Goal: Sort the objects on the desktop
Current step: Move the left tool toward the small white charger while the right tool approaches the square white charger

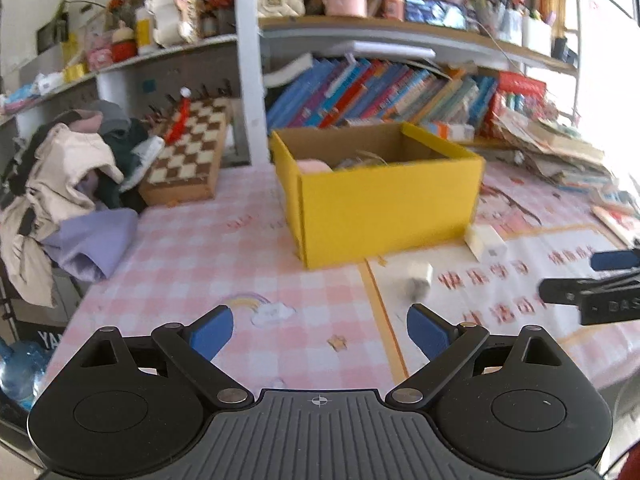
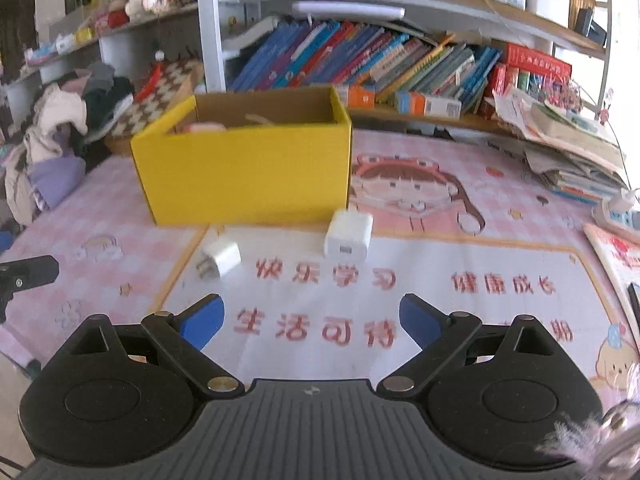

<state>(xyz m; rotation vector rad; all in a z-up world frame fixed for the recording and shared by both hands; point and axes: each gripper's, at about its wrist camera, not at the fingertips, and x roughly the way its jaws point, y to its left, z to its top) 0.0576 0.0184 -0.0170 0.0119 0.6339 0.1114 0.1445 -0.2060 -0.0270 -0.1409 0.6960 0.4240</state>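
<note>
Two white plugs by the yellow box (image 2: 244,176)

Both grippers, left (image 1: 320,332) and right (image 2: 310,320), are wide open and hold nothing. The small plug (image 2: 220,258) and big plug (image 2: 348,236) lie just ahead; the box may hold something pink.

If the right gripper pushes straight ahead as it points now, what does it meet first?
Probably the larger white charger, which lies almost dead ahead of the open right gripper on the mat. Right behind it stands the yellow box. Depth is uncertain; if the gripper travels above the charger, it would meet the box first.
</note>
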